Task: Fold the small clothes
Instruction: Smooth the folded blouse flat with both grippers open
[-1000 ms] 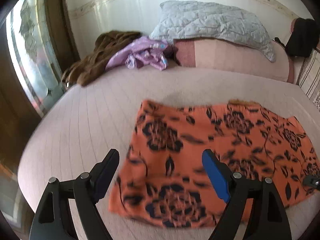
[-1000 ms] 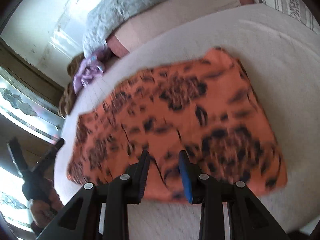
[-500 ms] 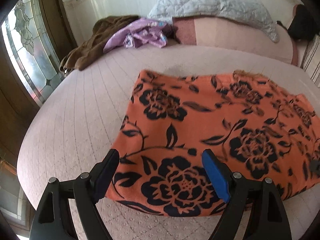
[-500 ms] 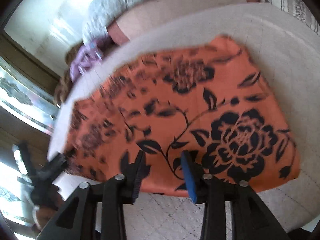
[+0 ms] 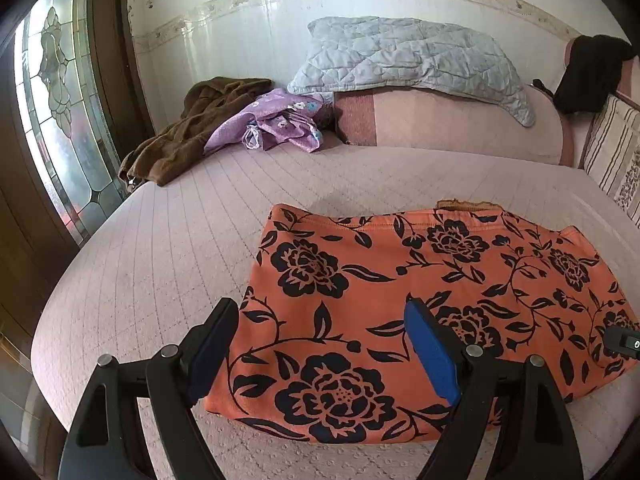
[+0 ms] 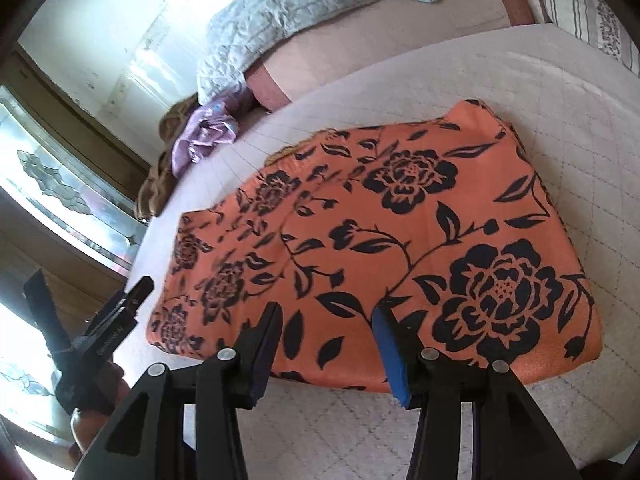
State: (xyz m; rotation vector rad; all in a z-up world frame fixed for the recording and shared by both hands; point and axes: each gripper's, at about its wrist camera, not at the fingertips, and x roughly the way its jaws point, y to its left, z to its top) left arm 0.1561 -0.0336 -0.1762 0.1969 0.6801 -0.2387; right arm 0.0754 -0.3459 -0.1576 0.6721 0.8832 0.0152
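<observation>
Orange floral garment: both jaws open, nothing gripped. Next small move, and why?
Probably lower the left gripper onto the near edge of the orange floral garment and close. The garment lies flat on the bed, the right gripper also hangs open above that edge, so a grasp comes before any fold.

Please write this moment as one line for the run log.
stage: fold small clothes | orange floral garment flat on bed | left gripper open, holds nothing | right gripper open, holds nothing | both near front edge

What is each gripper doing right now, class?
Left gripper: open, holding nothing, above the orange floral garment.
Right gripper: open, holding nothing.
</observation>
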